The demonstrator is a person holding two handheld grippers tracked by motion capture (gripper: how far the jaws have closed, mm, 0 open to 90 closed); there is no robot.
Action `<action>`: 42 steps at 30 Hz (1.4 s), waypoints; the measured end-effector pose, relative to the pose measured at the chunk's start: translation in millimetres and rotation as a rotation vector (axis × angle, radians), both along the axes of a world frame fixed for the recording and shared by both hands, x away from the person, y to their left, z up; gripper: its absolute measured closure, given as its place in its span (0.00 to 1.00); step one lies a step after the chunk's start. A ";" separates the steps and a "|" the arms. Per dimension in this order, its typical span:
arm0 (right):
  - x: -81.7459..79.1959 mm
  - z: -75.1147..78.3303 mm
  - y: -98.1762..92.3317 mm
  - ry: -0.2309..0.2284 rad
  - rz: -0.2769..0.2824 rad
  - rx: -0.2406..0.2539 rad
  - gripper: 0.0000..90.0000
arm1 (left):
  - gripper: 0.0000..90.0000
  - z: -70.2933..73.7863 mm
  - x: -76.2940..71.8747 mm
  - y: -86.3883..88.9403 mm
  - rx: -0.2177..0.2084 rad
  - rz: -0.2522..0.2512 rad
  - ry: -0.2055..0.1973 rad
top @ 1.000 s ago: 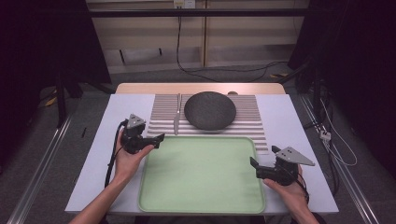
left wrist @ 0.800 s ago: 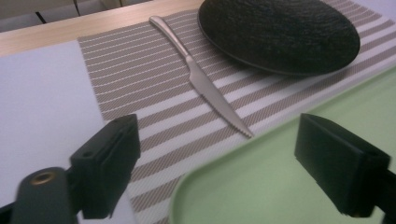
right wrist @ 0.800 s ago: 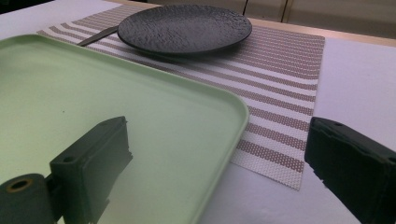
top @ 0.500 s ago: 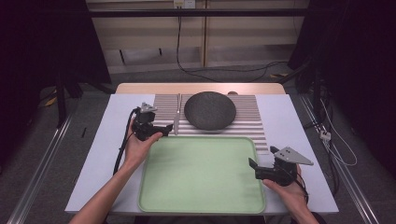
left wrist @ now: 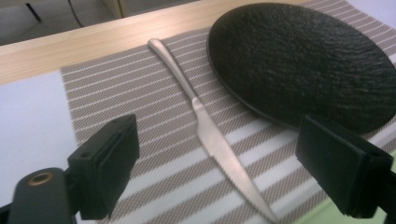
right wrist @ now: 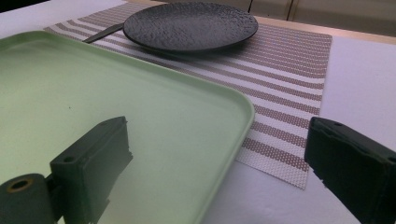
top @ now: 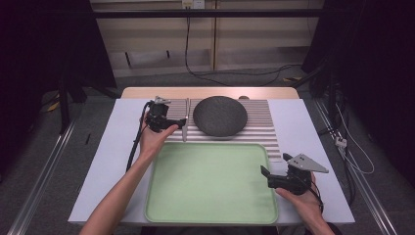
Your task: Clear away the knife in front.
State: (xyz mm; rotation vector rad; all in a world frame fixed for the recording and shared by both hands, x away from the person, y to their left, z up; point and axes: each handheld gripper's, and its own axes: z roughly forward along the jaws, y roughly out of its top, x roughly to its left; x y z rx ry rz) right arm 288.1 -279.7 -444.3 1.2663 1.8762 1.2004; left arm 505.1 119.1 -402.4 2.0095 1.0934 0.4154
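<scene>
Left gripper (top: 177, 126) has advanced over striped placemat (top: 259, 126)

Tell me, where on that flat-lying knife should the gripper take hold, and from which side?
Probably the handle. The knife lies flat on the striped mat, its handle slim and bare of the plate. The open left gripper could come down from above, one jaw on each long side, clear of the serrated blade.
</scene>
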 end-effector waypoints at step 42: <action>0.5 -1.2 -0.3 0.020 0.023 0.005 0.08 | 0.75 -49.4 97.5 -52.9 0.107 0.132 0.165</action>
